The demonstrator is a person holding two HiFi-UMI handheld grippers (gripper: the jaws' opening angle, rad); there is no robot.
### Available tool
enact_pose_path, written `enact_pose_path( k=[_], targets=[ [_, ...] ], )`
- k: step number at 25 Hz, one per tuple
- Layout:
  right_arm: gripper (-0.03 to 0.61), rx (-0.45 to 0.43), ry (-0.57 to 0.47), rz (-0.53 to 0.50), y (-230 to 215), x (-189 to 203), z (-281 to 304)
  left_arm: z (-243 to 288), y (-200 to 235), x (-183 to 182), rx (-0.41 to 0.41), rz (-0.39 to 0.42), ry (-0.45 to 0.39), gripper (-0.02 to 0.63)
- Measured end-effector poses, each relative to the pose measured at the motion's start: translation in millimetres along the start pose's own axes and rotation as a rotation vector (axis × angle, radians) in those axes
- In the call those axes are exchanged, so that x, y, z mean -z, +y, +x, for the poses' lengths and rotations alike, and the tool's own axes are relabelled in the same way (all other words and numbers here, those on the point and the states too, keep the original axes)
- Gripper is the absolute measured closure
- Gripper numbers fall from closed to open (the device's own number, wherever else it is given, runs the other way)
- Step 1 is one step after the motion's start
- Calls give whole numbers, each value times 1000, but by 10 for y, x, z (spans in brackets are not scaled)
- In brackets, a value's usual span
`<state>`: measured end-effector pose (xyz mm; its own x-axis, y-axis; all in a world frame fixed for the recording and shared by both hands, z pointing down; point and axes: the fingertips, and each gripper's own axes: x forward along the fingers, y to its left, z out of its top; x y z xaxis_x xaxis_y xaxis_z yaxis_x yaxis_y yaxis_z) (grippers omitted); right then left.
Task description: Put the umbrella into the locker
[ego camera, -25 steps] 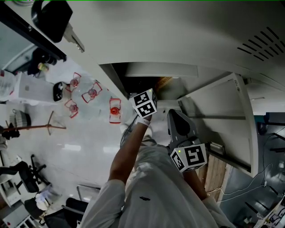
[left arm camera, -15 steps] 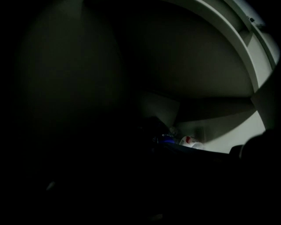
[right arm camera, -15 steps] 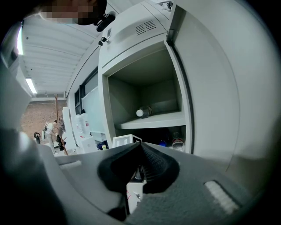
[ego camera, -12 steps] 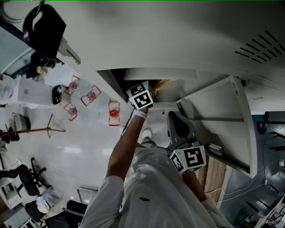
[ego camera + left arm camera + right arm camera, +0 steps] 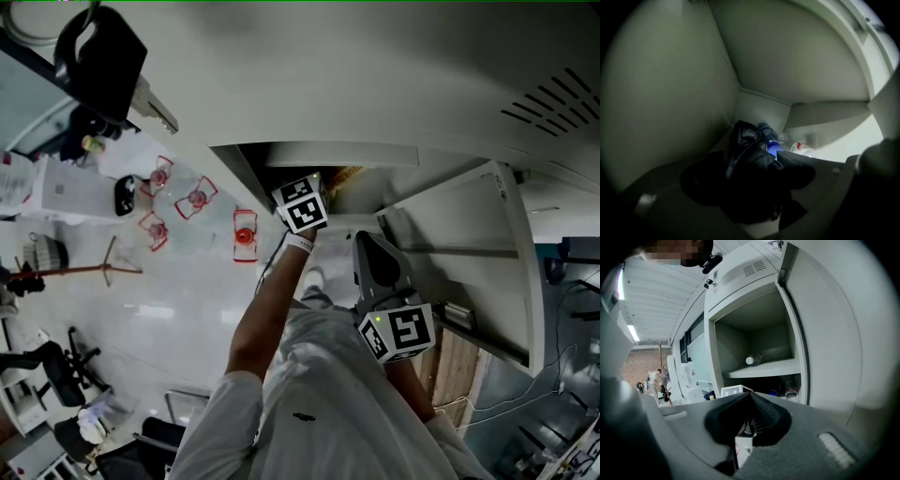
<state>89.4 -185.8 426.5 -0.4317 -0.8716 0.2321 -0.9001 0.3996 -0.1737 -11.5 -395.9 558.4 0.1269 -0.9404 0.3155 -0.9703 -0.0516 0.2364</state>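
Note:
The black folded umbrella (image 5: 747, 140) lies on the floor of a dark locker compartment (image 5: 670, 93), its crumpled fabric running toward the back corner. My left gripper (image 5: 750, 176) reaches into that compartment; its jaws are opening and stand wide on either side of the umbrella's near end, pads off it. In the head view only its marker cube (image 5: 302, 203) shows at the locker's opening (image 5: 281, 164). My right gripper (image 5: 749, 401) hangs outside the locker, fingertips meeting with nothing between them, and points at the open compartments (image 5: 373, 248).
The locker door (image 5: 469, 244) stands swung open to the right. A bottle (image 5: 753, 359) lies on the upper shelf. A blue-capped bottle (image 5: 773, 147) and small containers sit behind the umbrella. A key with a black fob (image 5: 103, 61) hangs at upper left.
My left gripper's cube has shifted slightly deeper toward the locker opening. The right gripper has stayed where it was.

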Motion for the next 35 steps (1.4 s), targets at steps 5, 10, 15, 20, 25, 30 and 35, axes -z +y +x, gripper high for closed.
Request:
enact_pose_path(
  k=[5, 10, 15, 20, 25, 30, 35],
  targets=[
    [577, -14, -10, 10, 56, 1, 25, -191, -72, 49, 29, 47, 8, 250],
    [577, -21, -22, 16, 104, -16, 15, -387, -221, 17, 78, 44, -5, 258],
    [577, -15, -42, 23, 77, -52, -35, -540, -313, -55, 96, 42, -34, 264],
    [577, -2, -61, 29, 20, -85, -98, -707, -406, -106, 132, 47, -44, 296],
    [577, 7, -76, 34, -41, -103, -130, -938, -566, -220, 192, 54, -74, 307],
    [577, 16, -90, 29, -87, -146, -152, -1182, -737, -264, 288, 35, -63, 316],
    [577, 41, -108, -2, -150, -217, -179, -1508, -774, -335, 340, 24, -76, 378]
  ],
)
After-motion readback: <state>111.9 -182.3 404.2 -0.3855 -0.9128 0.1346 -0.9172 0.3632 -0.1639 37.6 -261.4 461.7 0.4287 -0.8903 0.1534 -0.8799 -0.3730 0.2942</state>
